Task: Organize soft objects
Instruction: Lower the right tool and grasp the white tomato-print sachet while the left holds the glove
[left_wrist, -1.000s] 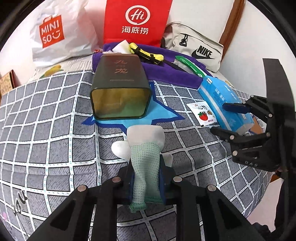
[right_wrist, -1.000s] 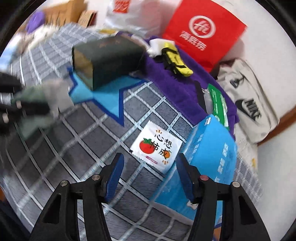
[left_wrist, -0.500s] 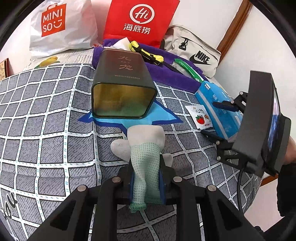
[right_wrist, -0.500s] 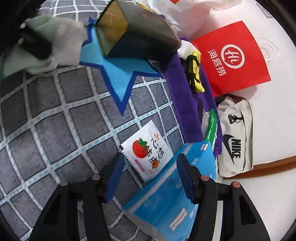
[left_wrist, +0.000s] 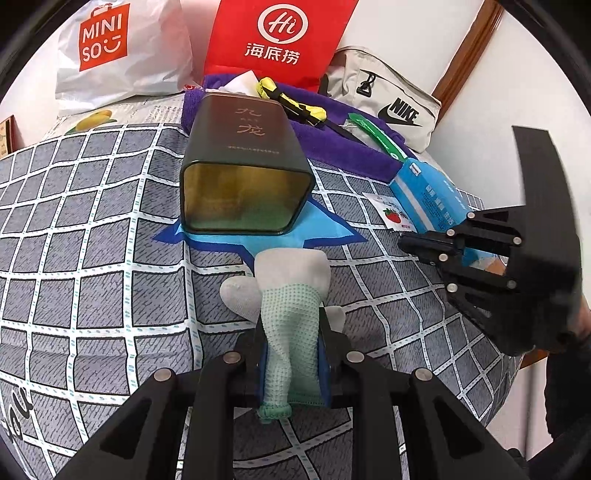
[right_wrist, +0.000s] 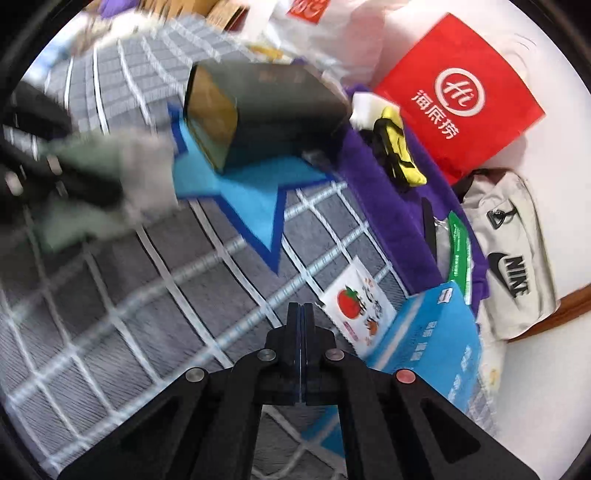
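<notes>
left gripper (left_wrist: 291, 354): fingers clamped on green-white glove (left_wrist: 290, 325), just in front of the dark tin (left_wrist: 243, 170) on the bed (left_wrist: 92, 229)
right gripper (right_wrist: 301, 354): fingers together, empty, over tomato packet (right_wrist: 356, 301)

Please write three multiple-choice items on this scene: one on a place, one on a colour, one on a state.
1. The dark tin lies on:
A. a blue star patch
B. the Nike bag
C. the floor

2. The bag printed "Hi" is:
A. green
B. red
C. black

3. The right gripper is:
A. wide open
B. holding a sock
C. shut, empty

Key: 1 A, the blue star patch spreads under it. 2 B, plainly red. 3 C, its fingers meet with nothing between; the left gripper holds the sock.
</notes>
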